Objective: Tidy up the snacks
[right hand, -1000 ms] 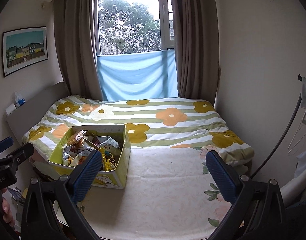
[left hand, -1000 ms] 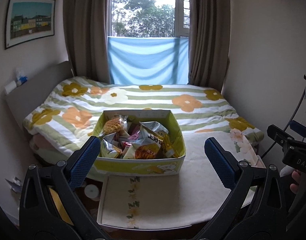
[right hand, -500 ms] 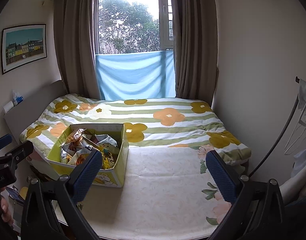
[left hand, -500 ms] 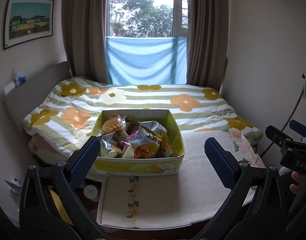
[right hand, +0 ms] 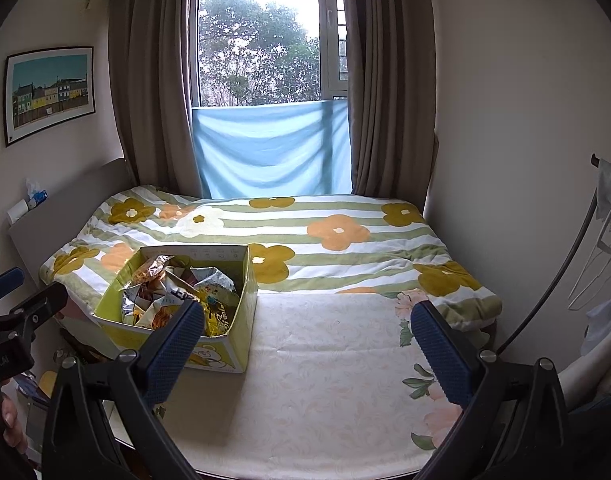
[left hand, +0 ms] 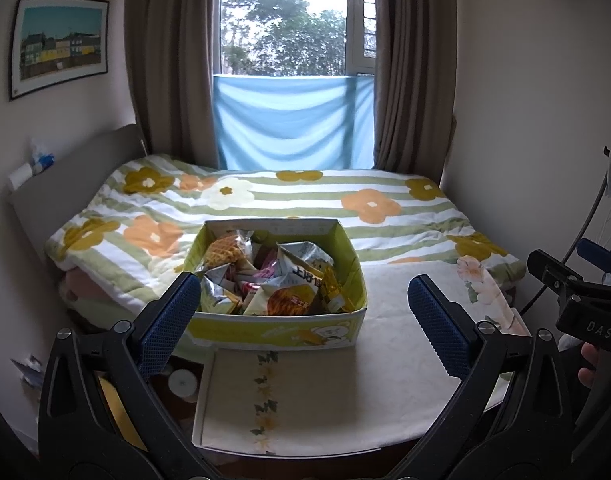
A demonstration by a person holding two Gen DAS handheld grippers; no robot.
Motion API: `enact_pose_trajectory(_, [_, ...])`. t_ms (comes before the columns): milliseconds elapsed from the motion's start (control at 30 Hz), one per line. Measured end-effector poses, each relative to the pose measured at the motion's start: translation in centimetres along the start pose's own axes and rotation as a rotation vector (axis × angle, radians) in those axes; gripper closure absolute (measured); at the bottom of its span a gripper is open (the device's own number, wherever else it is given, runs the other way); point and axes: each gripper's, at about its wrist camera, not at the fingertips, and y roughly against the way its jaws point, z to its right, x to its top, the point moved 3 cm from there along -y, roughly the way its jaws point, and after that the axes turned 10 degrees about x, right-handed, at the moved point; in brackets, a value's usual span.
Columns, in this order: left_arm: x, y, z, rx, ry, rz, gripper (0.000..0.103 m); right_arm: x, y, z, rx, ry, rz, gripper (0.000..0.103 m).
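Observation:
A yellow-green cardboard box (left hand: 273, 330) full of crinkly snack packets (left hand: 283, 284) stands on the bed near its front edge; the right wrist view shows the same box (right hand: 229, 346) at the left. My left gripper (left hand: 301, 312) hovers open in front of the box, holding nothing. My right gripper (right hand: 305, 336) is open too, over the pale floral sheet to the right of the box. Each view catches the other gripper at its edge, held by a hand.
A flowered striped quilt (left hand: 289, 204) covers the far part of the bed, a pale sheet (right hand: 325, 380) the near part. A flat cream lid or board (left hand: 277, 400) lies in front of the box. Headboard left, wall right, curtains and window behind.
Both grippers have drifted slightly, so the room has shifted a little in view. The box and the snacks have stayed put, and both grippers are still open.

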Motion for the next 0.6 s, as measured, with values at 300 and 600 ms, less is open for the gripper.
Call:
enact_pose_trajectory(300, [-0.1, 0.6, 0.6, 0.015, -0.012, 0.015, 0.000, 0.0, -0.1, 0.2, 0.002, 0.001, 0.000, 0.000])
enact_pose_trajectory(600, [0.0, 0.9, 1.4, 0.058, -0.018, 0.019, 0.000, 0.3, 0.0, 0.6, 0.008, 0.000, 0.009, 0.000])
